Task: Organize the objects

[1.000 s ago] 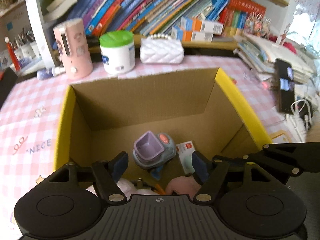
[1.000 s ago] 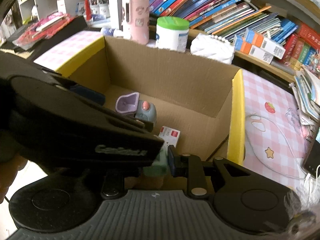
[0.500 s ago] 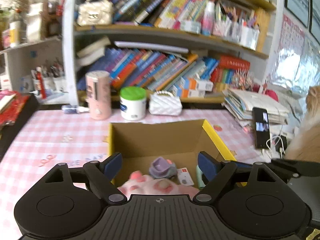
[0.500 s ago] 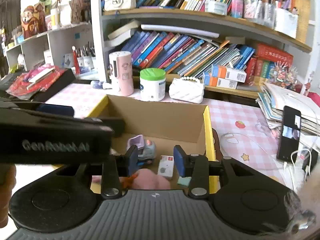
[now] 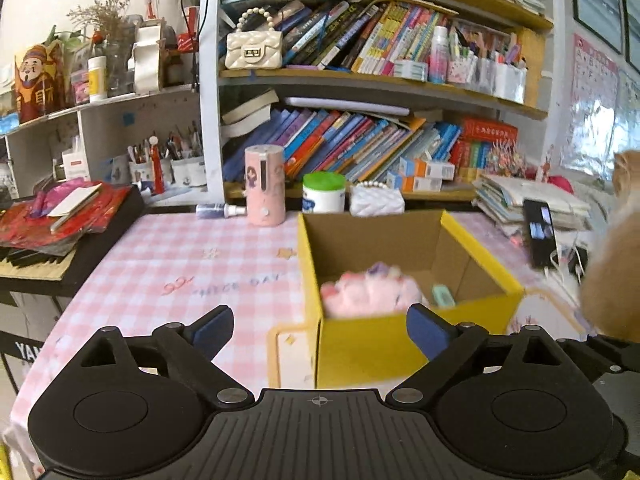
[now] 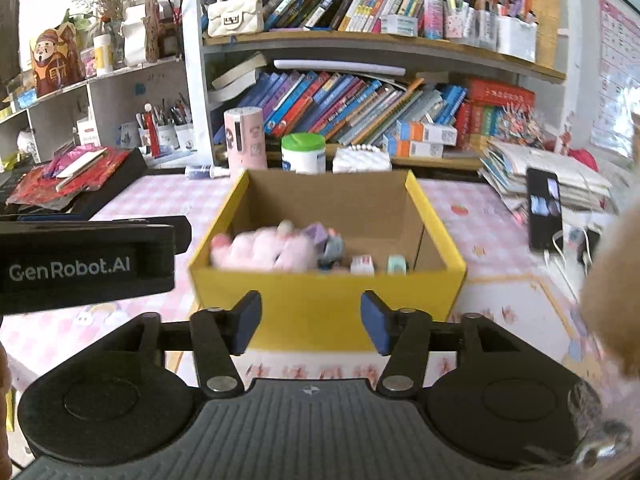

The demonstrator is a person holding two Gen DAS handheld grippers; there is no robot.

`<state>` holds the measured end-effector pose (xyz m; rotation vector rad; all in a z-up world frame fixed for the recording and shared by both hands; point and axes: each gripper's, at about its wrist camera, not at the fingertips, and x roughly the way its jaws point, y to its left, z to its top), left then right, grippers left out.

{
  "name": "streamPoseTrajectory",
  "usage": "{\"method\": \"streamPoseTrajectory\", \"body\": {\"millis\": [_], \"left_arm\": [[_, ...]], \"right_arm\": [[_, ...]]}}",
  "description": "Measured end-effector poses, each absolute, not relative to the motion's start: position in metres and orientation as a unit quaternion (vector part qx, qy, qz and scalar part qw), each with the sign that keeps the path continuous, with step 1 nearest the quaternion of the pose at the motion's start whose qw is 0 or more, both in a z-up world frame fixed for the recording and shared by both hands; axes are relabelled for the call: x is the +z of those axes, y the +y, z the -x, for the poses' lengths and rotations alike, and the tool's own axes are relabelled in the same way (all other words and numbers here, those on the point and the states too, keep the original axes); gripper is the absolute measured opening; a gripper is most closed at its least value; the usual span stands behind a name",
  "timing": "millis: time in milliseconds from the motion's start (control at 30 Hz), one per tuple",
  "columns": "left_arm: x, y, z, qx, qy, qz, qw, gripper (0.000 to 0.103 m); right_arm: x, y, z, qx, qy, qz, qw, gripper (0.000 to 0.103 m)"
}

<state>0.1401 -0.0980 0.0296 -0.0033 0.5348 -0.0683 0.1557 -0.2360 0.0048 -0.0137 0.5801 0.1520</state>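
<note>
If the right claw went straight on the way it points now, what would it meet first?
Most likely the near yellow wall of the cardboard box, which sits dead ahead between the open fingers of the right claw. Nothing shows in between, though depth is uncertain.

Two wrist views, near and tilted down, sharing the yellow box (image 5: pixel 400 344) (bookshelf (image 6: pixel 360 48) behind).

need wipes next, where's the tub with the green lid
The green-lidded tub stands on the pink checked tablecloth just behind the yellow box, between the pink cylinder on its left and the white quilted purse on its right.
</note>
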Motion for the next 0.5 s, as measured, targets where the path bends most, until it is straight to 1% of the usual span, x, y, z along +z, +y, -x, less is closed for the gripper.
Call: {"method": "streamPoseTrajectory", "body": {"millis": [300, 367, 500], "left_arm": [[0.012, -0.075, -0.102, -0.028, 0.294, 0.018, 0.955, 0.097], [0.010, -0.070, -0.094, -0.024, 0.296, 0.022, 0.955, 0.099], [0.005, -0.062, -0.083, -0.022, 0.302, 0.025, 0.953, 0.099]], "right_arm": [[-0.006, -0.205, -0.103, 0.059, 0.295, 0.012, 0.953, 0.072], [-0.008, -0.201, -0.095, 0.052, 0.297, 0.015, 0.953, 0.080], [-0.010, -0.193, -0.085, 0.046, 0.298, 0.016, 0.953, 0.089]]}}
